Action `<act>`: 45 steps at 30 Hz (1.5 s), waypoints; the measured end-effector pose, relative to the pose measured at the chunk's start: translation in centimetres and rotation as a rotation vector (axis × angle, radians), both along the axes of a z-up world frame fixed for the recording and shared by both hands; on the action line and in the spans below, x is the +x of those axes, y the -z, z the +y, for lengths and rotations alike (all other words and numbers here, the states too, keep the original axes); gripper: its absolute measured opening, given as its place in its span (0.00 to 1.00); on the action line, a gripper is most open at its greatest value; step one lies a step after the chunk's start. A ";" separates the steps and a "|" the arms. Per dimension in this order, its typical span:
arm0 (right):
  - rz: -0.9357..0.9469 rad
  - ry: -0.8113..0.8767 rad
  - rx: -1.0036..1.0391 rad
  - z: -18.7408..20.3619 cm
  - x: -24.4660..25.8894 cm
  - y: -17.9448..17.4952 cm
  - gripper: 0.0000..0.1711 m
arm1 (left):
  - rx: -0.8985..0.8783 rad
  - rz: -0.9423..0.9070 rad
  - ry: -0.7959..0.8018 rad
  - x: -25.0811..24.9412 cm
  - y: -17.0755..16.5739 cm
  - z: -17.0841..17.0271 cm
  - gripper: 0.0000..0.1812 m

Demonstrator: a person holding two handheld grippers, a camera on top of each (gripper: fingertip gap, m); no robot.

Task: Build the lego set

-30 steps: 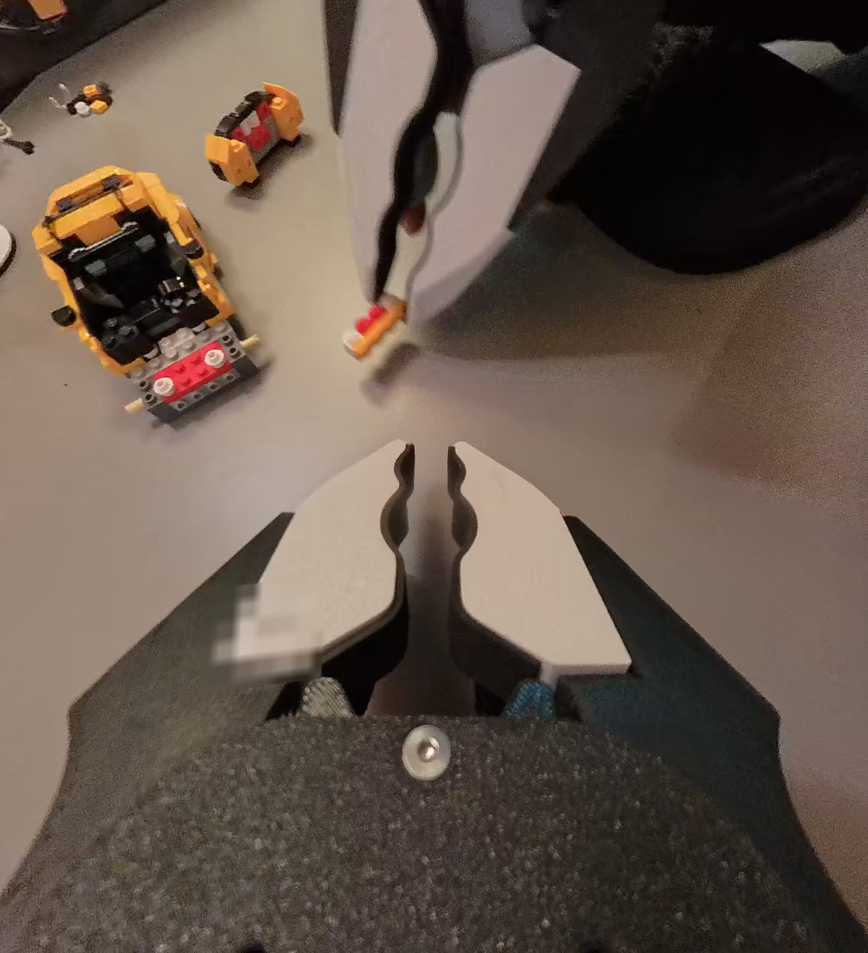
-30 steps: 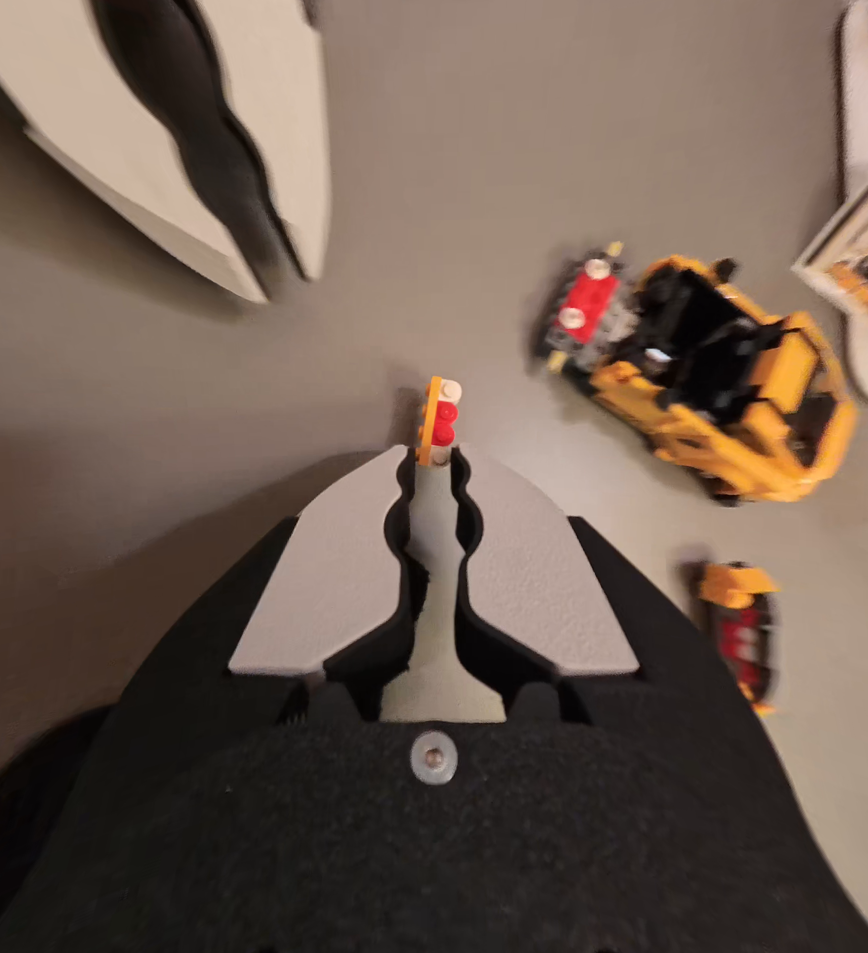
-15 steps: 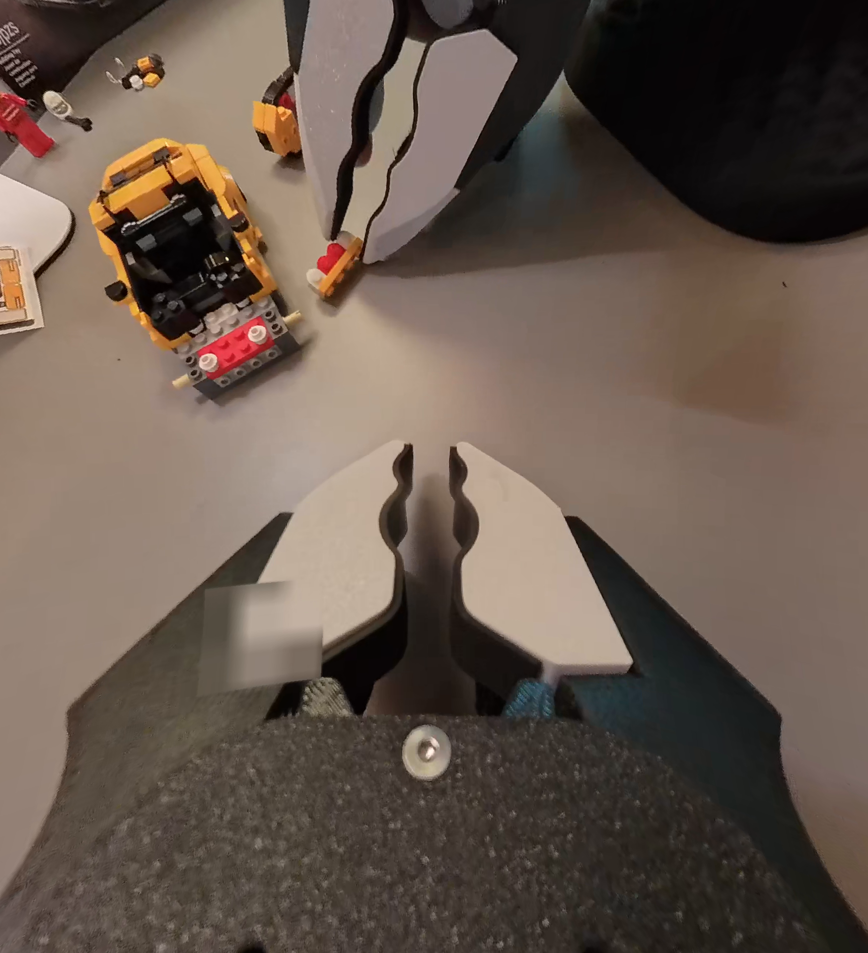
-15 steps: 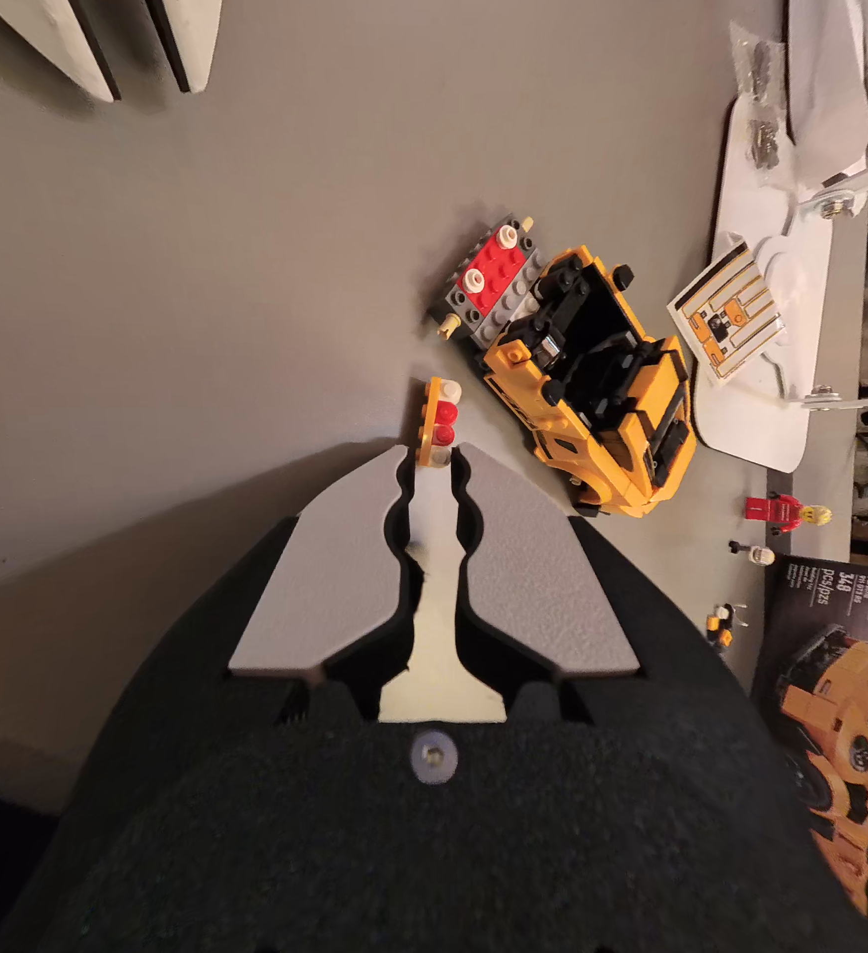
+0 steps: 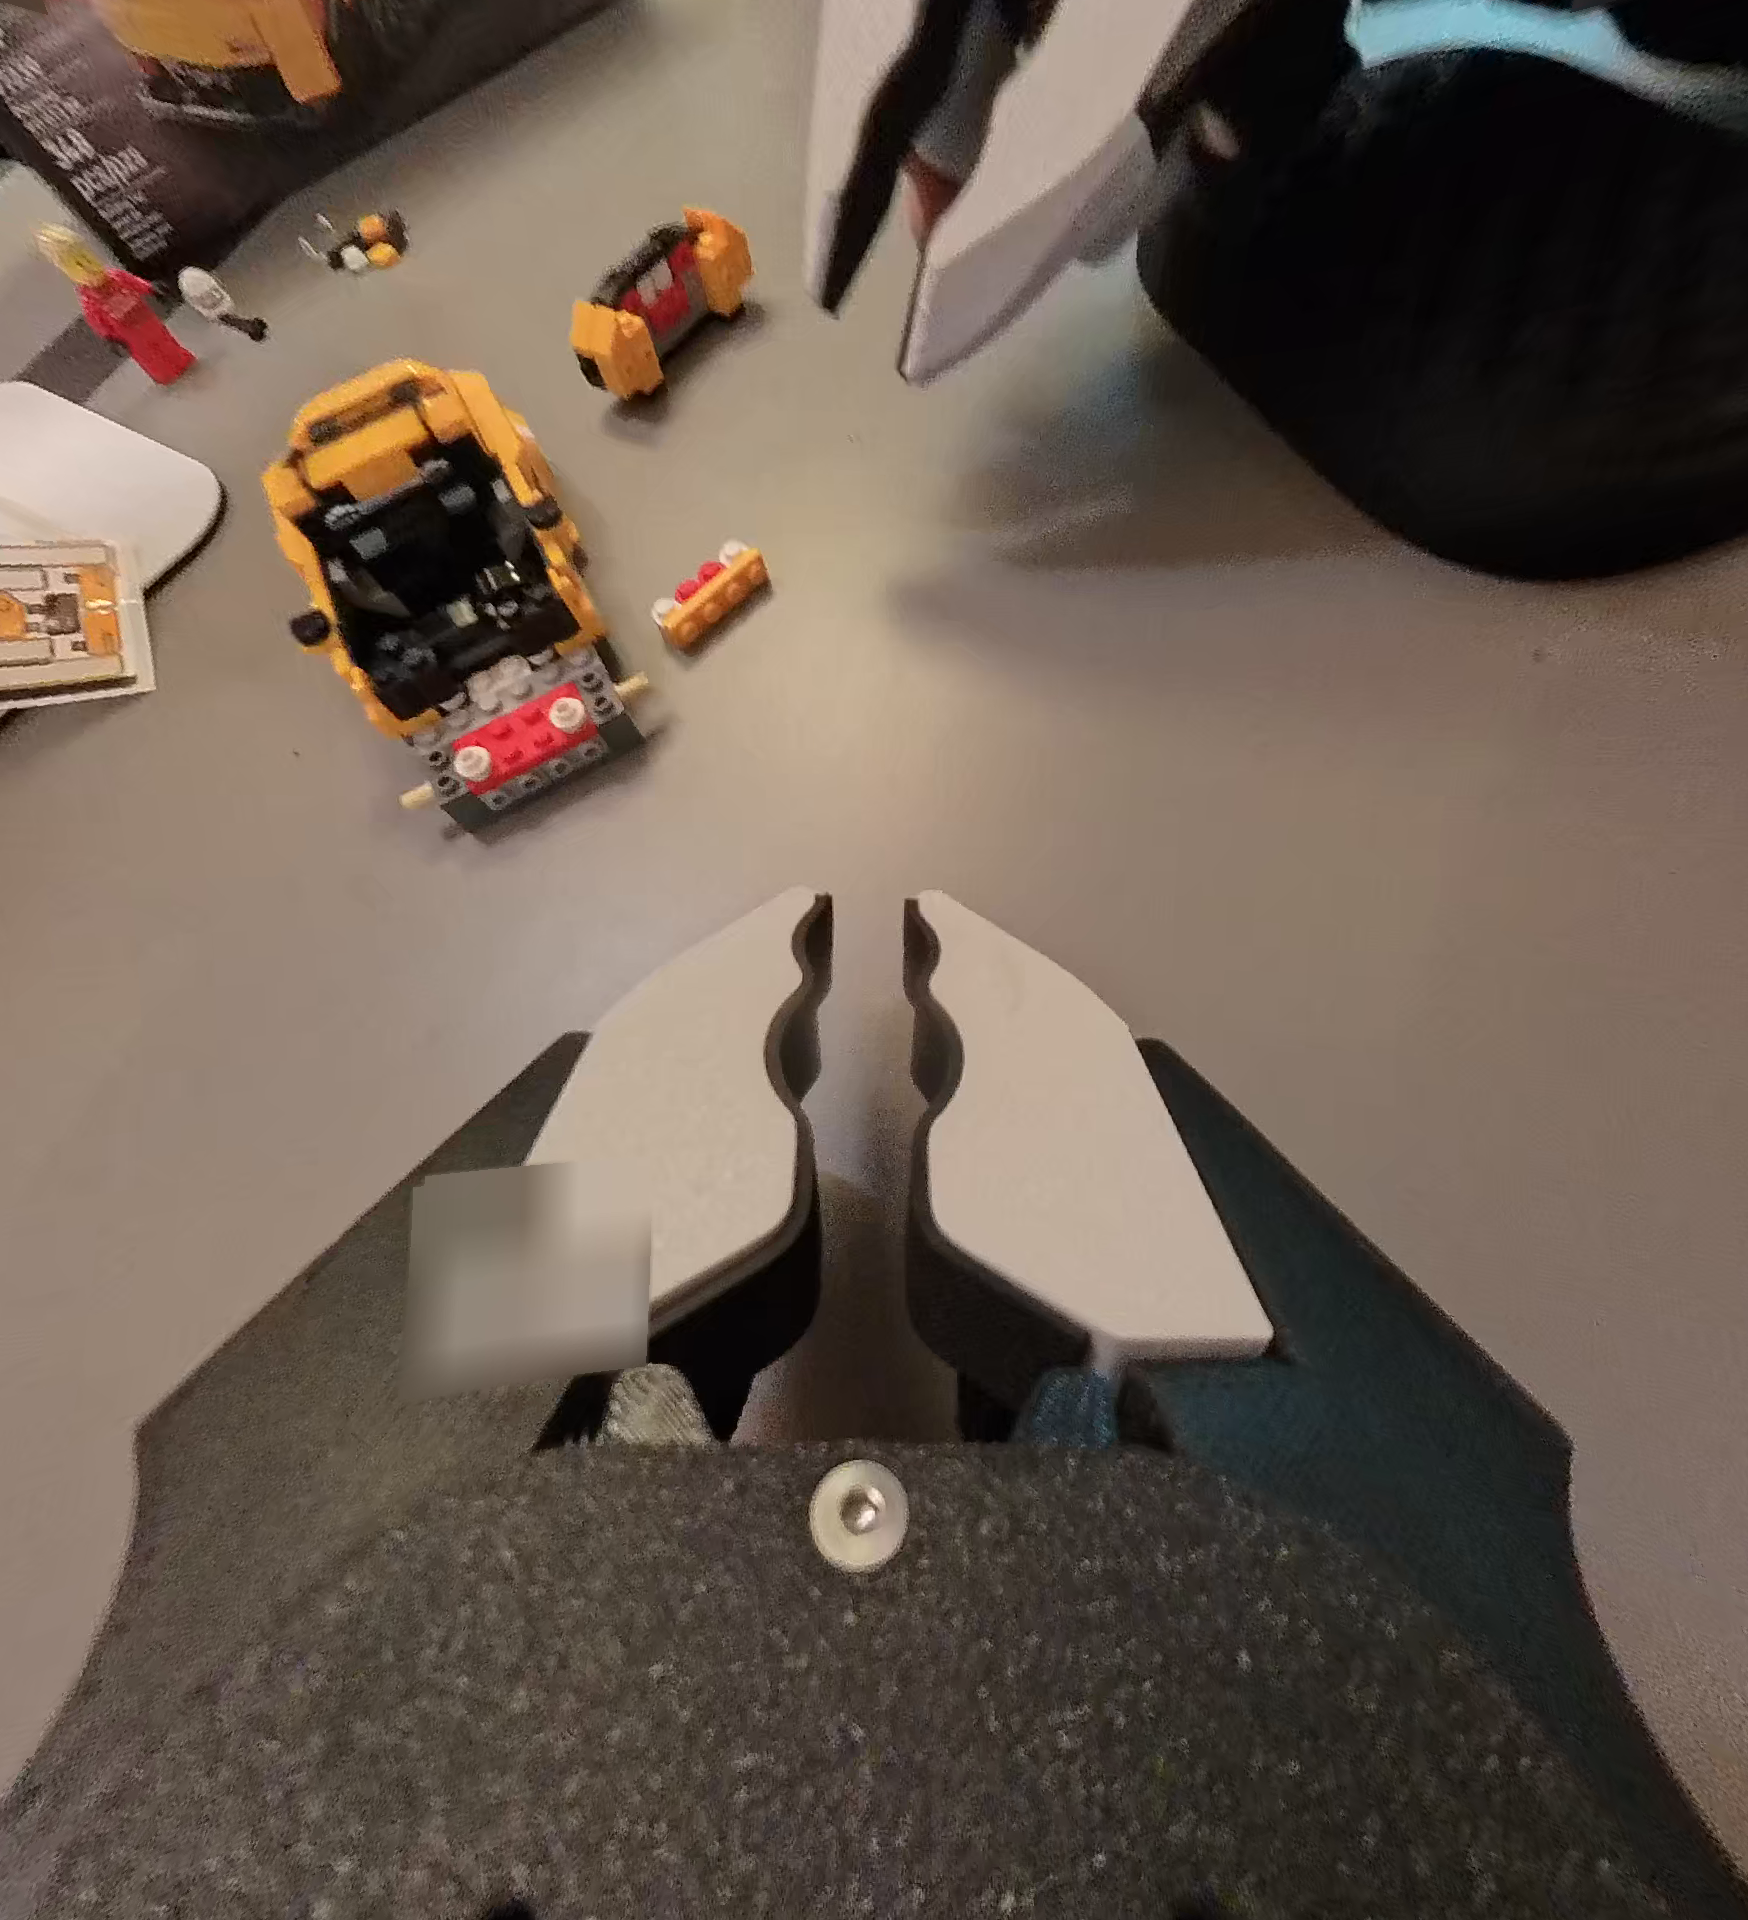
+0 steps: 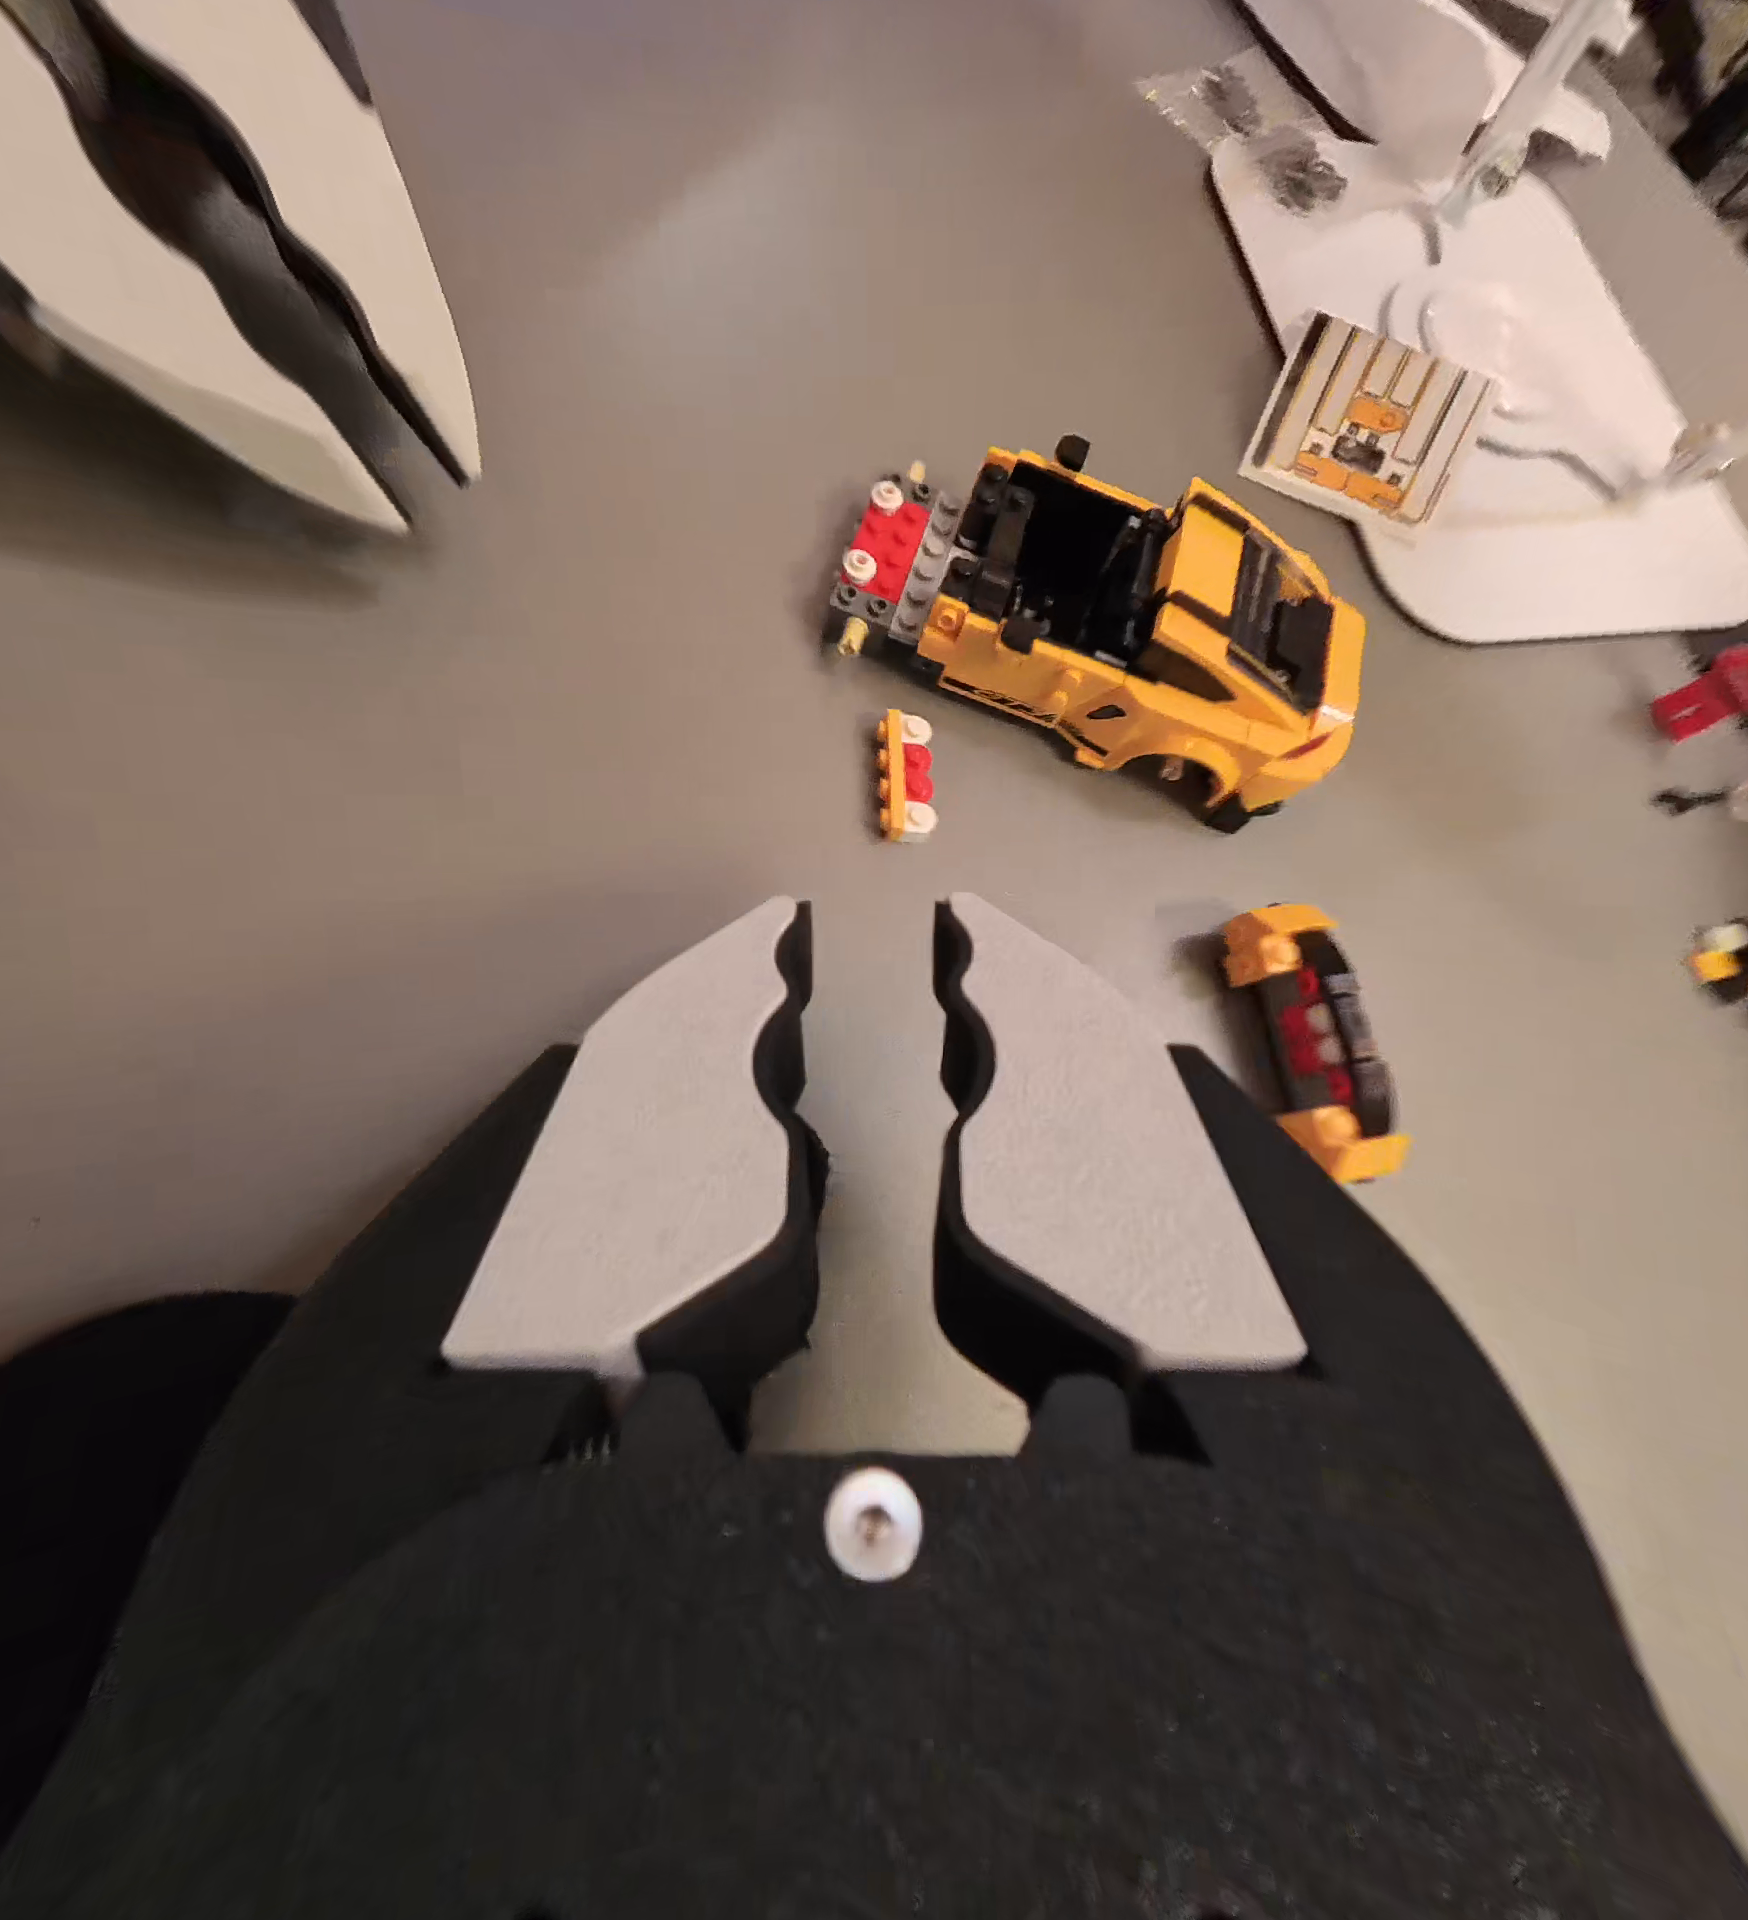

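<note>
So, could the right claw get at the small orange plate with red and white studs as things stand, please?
Probably yes: the right claw is open and empty, the small orange plate with red and white studs lies just ahead on bare grey table, apart from the yellow car.

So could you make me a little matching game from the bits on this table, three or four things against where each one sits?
Things:
1. yellow car
2. small orange strip
3. red figure
4. sticker sheet

Places:
A. lying partly on the white base
B. on the table beside the dark box
C. loose on the table, close beside the car, just beyond the right tongs
D. mid-table, its red studded end facing the left tongs

Pairs: 1-D, 2-C, 3-B, 4-A
</note>
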State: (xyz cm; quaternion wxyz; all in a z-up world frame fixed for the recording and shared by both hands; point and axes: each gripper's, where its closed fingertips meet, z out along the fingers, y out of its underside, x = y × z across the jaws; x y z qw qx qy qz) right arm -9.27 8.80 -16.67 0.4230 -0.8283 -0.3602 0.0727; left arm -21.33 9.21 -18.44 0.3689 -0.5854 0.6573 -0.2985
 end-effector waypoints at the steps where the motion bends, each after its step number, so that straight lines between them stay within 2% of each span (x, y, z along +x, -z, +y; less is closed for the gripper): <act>1: 0.048 0.019 -0.023 0.1 -0.4 0.1 0.13 | -0.015 -0.025 -0.004 0.0 -0.5 0.1 0.06; 5: 0.019 0.096 -0.133 2.4 -1.0 1.8 0.14 | -0.052 -0.143 -0.043 -0.1 -2.6 0.9 0.03; 9: 0.030 0.057 -0.272 4.1 -2.1 4.0 0.19 | -0.055 -0.165 -0.083 -0.4 -2.9 1.7 0.03; 11: -0.016 0.014 -0.255 4.5 -2.1 4.2 0.07 | -0.044 -0.168 -0.094 -0.5 -2.9 1.9 0.03; 14: -0.063 -0.183 -0.258 2.5 -3.8 4.0 0.07 | -0.042 -0.166 -0.102 -0.6 -2.9 2.1 0.03; 17: -0.156 -0.389 -0.179 -0.3 -6.2 3.7 0.07 | -0.048 -0.158 -0.098 -0.6 -2.7 2.1 0.03; 21: -0.195 -0.440 -0.159 -1.1 -7.4 4.0 0.08 | -0.046 -0.146 -0.096 -0.6 -2.5 2.0 0.04; 25: -0.144 -0.425 -0.141 -0.7 -7.5 3.1 0.15 | -0.051 -0.159 -0.098 -0.6 -2.7 2.1 0.04; 28: -0.060 -0.392 -0.084 -0.2 -7.2 1.3 0.17 | -0.078 -0.184 -0.106 -0.6 -3.2 2.2 0.05; 31: 0.121 -0.310 0.071 1.4 -7.0 -2.0 0.17 | -0.104 -0.240 -0.132 -0.4 -4.5 2.9 0.06; 34: 0.312 -0.153 0.260 3.8 -5.9 -5.8 0.19 | -0.092 -0.313 -0.178 0.2 -7.1 4.6 0.06; 36: 0.358 -0.040 0.367 5.2 -4.3 -7.3 0.18 | -0.072 -0.367 -0.215 0.8 -9.3 6.1 0.05; 41: 0.368 0.142 0.486 6.3 -1.0 -7.9 0.07 | -0.137 -0.507 -0.323 3.0 -13.2 10.6 0.02; 43: 0.377 0.185 0.490 6.5 -0.2 -7.7 0.02 | -0.168 -0.561 -0.359 3.4 -13.3 12.1 0.01; 45: 0.370 0.218 0.501 6.7 0.6 -7.6 0.00 | -0.165 -0.565 -0.392 3.2 -11.8 13.0 0.00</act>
